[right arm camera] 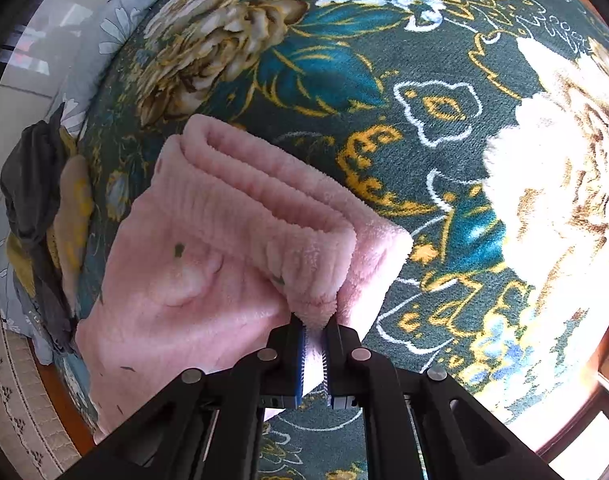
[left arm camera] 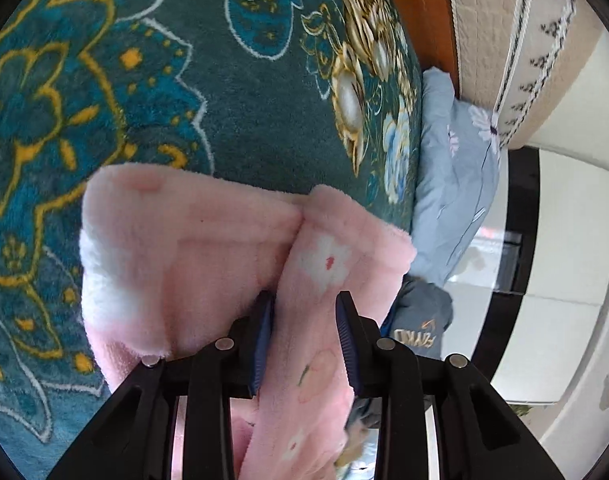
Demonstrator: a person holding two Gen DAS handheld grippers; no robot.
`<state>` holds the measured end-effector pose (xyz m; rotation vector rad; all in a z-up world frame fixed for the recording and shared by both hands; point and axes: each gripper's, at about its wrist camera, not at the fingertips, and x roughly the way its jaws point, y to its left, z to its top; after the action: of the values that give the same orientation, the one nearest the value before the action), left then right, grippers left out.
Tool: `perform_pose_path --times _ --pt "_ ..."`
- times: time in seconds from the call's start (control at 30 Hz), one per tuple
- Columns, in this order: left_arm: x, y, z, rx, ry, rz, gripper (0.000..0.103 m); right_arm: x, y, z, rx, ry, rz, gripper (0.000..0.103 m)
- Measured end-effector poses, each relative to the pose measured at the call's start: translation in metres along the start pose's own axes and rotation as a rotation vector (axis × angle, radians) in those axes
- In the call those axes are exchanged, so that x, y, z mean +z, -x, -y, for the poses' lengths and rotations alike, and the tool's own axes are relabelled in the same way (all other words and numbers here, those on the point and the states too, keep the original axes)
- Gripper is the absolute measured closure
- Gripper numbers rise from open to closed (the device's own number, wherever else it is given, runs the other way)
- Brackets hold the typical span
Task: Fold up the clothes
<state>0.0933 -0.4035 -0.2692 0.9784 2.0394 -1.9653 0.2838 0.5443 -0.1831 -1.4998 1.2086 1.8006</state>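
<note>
A pink fleece garment (right arm camera: pixel 208 248) is held above the teal floral blanket (right arm camera: pixel 384 80). Its ribbed waistband corner is clamped by the right hand-held gripper (right arm camera: pixel 313 354), while a flower-printed fold is pinched by the left hand-held gripper (left arm camera: pixel 304 340). Dark clothes (right arm camera: pixel 32 176) are piled at the far left.

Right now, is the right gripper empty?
No, the right gripper is clamped on the ribbed edge of the pink fleece garment.
</note>
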Motion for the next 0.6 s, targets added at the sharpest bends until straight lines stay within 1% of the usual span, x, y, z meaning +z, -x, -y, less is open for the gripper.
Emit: perform_pose_path --times 0.03,0.07,0.17,0.2,0.3,0.33,0.37,0.4,0.47,0.5,0.57,0.6 --pt "-0.001 0.0 0.001 0.005 -0.01 0.0 0.085 0.0 0.001 0.001 0.0 0.001 0.0 0.095" --pt "-0.002 -0.001 0.005 0.028 -0.04 -0.005 0.094 0.001 0.001 0.003 -0.001 0.003 -0.001 0.095" --pt "-0.009 -0.002 0.023 0.104 -0.143 -0.011 0.098 -0.003 0.004 -0.003 0.006 0.001 0.002 0.095" --pt "-0.011 -0.001 0.03 0.129 -0.174 -0.006 0.098 -0.005 0.005 -0.007 0.008 0.001 0.003 0.095" --pt "-0.018 0.006 0.053 0.204 -0.286 0.022 0.099 -0.007 0.009 -0.002 0.021 0.0 0.004 0.095" --pt "-0.02 0.01 0.064 0.217 -0.33 0.037 0.099 -0.008 0.01 0.001 0.025 0.0 0.004 0.095" --pt "-0.025 0.018 0.074 0.207 -0.366 0.053 0.099 -0.009 0.012 0.004 0.03 -0.001 0.004 0.095" --pt "-0.03 0.03 0.085 0.169 -0.39 0.072 0.099 -0.012 0.017 0.009 0.036 -0.002 0.005 0.095" --pt "-0.042 0.062 0.093 0.01 -0.386 0.134 0.099 -0.013 0.02 0.012 0.053 -0.005 0.009 0.095" --pt "-0.045 0.074 0.09 -0.015 -0.376 0.161 0.099 -0.014 0.021 0.014 0.059 -0.006 0.01 0.095" --pt "-0.044 0.082 0.067 0.113 -0.326 0.185 0.099 -0.015 0.02 0.018 0.068 -0.008 0.01 0.095" --pt "-0.041 0.082 0.047 0.159 -0.265 0.175 0.099 -0.016 0.019 0.02 0.073 -0.013 0.007 0.095"
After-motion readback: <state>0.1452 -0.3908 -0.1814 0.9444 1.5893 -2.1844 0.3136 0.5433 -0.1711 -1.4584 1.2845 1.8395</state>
